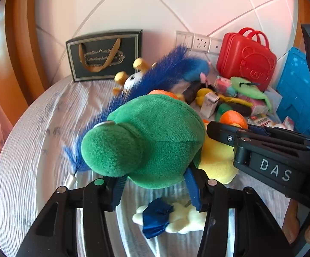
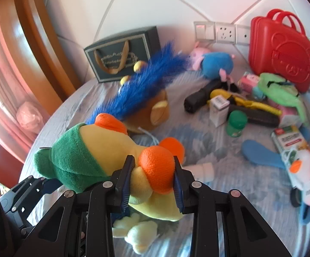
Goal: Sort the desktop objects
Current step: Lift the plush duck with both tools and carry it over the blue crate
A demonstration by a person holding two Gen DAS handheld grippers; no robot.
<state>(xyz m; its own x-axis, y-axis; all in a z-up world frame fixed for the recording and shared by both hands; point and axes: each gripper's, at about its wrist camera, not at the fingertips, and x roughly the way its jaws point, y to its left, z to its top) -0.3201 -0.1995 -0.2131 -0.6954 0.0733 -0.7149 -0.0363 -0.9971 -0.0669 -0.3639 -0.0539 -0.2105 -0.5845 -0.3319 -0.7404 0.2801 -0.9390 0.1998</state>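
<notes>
A plush frog toy [image 1: 155,141] with a green back, yellow belly and orange feet hangs above the table, held from both ends. My left gripper [image 1: 152,190] is shut on its green body. My right gripper [image 2: 152,184] is shut on the plush frog toy [image 2: 116,156] at an orange foot and the yellow belly; the right gripper [image 1: 261,150] also shows in the left wrist view. Under the frog lies a small pale plush [image 1: 176,218] with a dark blue bow, on the cloth. A blue feather duster [image 2: 146,85] lies behind.
A dark gift bag [image 2: 122,53] stands at the back by the tiled wall. A red toy case [image 2: 281,49], a pink-and-blue plush [image 2: 214,62], small boxes, a green-capped jar [image 2: 237,122], a blue spoon [image 2: 259,152] and a white toy [image 2: 304,175] crowd the right. A wooden frame [image 2: 37,42] borders the left.
</notes>
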